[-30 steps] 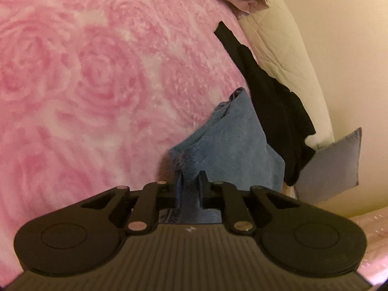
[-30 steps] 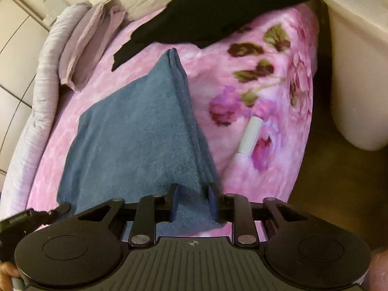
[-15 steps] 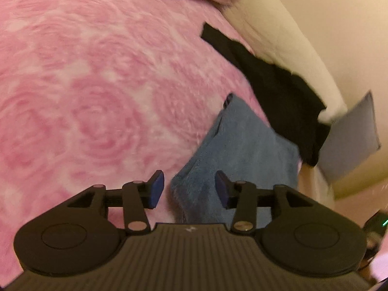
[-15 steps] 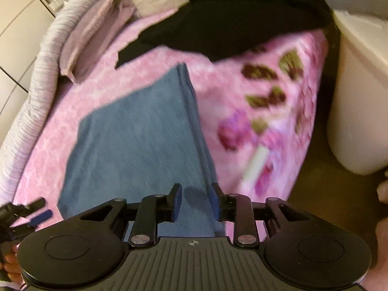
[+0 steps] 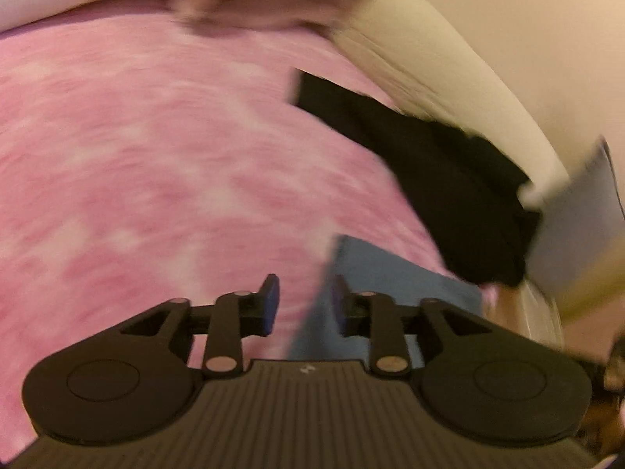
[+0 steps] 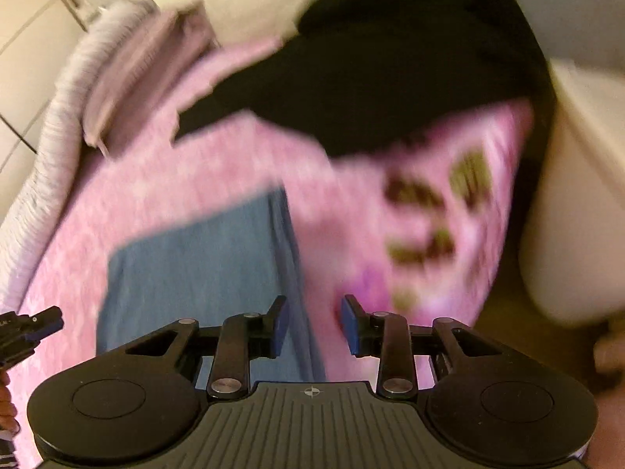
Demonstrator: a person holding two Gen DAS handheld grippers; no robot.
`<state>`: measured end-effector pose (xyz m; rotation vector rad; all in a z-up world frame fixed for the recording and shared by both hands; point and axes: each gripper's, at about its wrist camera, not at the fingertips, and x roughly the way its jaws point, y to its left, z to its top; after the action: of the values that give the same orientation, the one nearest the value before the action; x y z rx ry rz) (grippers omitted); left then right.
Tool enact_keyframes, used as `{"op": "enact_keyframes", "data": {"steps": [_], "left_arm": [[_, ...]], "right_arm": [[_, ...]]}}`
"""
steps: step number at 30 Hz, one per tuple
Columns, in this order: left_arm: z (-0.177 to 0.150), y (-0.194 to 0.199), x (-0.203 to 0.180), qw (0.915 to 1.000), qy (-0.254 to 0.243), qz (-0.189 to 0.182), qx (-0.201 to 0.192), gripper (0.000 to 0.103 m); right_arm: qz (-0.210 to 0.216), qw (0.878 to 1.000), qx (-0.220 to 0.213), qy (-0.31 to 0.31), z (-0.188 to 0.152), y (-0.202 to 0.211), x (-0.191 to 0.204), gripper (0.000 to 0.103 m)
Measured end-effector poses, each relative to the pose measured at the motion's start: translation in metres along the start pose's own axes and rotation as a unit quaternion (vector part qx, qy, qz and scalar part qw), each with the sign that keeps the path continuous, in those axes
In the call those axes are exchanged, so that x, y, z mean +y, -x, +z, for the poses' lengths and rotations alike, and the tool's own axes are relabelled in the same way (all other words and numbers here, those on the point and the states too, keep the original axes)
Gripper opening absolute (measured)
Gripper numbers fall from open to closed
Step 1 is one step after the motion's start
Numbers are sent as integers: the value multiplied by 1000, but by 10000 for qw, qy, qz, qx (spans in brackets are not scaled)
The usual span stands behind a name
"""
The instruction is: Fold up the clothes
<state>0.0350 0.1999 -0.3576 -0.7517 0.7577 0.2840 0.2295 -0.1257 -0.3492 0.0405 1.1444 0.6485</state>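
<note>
You are lifting your left gripper (image 5: 304, 303) off the blue towel (image 6: 195, 269); its fingers, clamped on a corner a second ago, are now spread and empty. Your right gripper (image 6: 310, 326) is likewise released. The towel is lying folded flat on the pink bed (image 5: 156, 164), the black garment (image 6: 375, 78) waiting at twelve o'clock.
</note>
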Motion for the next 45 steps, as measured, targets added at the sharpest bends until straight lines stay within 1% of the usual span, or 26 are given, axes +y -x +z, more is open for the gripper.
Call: {"op": "enact_keyframes", "data": {"steps": [1, 3, 5, 6, 7, 8, 9, 10, 13, 14, 15, 17, 19, 21, 24, 26, 28, 29, 30, 31, 33, 37, 39, 42, 44, 45], "left_arm": [[5, -14, -9, 9998, -115, -68, 135, 33], [10, -40, -9, 9991, 102, -143, 379, 33], [13, -56, -4, 9980, 419, -343, 331, 29], [14, -63, -1, 9969, 578, -444, 303, 22], [16, -66, 1, 9968, 594, -472, 248, 3], [19, -68, 3, 9968, 603, -497, 191, 2], [19, -69, 1, 9977, 453, -479, 136, 2], [19, -70, 0, 9985, 294, -458, 81, 2], [15, -83, -2, 9996, -213, -172, 16, 4], [14, -88, 2, 9997, -226, -10, -19, 1], [12, -89, 5, 9987, -241, 430, -94, 0], [14, -81, 18, 9950, -91, 971, -237, 0], [20, -58, 24, 9971, 384, 517, -394, 0], [25, -46, 18, 9981, 526, 104, -317, 3], [28, -50, 15, 9948, 957, -345, -23, 35], [26, -66, 13, 9931, 1084, -378, 217, 36], [23, -78, 9, 9929, 1038, -458, 353, 31], [21, -82, 5, 9928, 981, -569, 379, 15], [18, -86, 2, 9926, 925, -680, 406, 9], [17, -84, -2, 9944, 797, -630, 298, 6], [13, -77, -2, 9953, 739, -615, 104, 4], [5, -63, -1, 9959, 631, -588, -282, 4], [7, -73, 4, 9963, 709, -460, -170, 5], [10, -90, 10, 9969, 766, -189, 54, 15], [16, -86, 6, 9975, 700, -110, 29, 15], [19, -78, 2, 9982, 592, 1, -132, 14]], "right_arm": [[26, 10000, -32, 40, 4, -4, 1, 33], [79, 9999, -97, 120, 12, -13, 3, 33], [132, 9996, -161, 200, 20, -21, 5, 33], [159, 9994, -193, 239, 24, -25, 6, 33], [185, 9992, -225, 279, 28, -29, 7, 32], [212, 9989, -257, 319, 32, -34, 8, 24], [238, 9987, -290, 359, 36, -38, 8, 11], [265, 9983, -322, 399, 40, -42, 9, 11], [320, 9976, -389, 485, 50, -56, 10, 11], [296, 9979, -362, 455, 48, -63, 7, 11], [273, 9982, -334, 424, 46, -70, 4, 12], [187, 9991, -289, 261, 51, -72, 0, 19], [158, 9990, -378, 160, 59, -62, -2, 21], [237, 9982, -545, 48, 66, -50, -6, 21], [492, 9974, -250, -467, 72, -50, -19, 23], [724, 9933, -122, -887, 71, -54, -27, 24], [846, 9904, 13, -1093, 70, -60, -27, 24], [840, 9905, 28, -1088, 69, -63, -26, 24], [791, 9917, -4, -1014, 69, -64, -22, 14], [709, 9942, -115, -806, 68, -62, -16, 9], [607, 9970, -405, -262, 66, -53, -2, 6], [601, 9935, -776, 581, 59, -46, 22, 5], [516, 9941, -712, 637, 59, -56, 24, 5], [353, 9979, -363, 403, 59, -79, 17, 7], [287, 9988, -241, 315, 63, -82, 13, 12], [260, 9989, -217, 310, 65, -79, 13, 17]]}}
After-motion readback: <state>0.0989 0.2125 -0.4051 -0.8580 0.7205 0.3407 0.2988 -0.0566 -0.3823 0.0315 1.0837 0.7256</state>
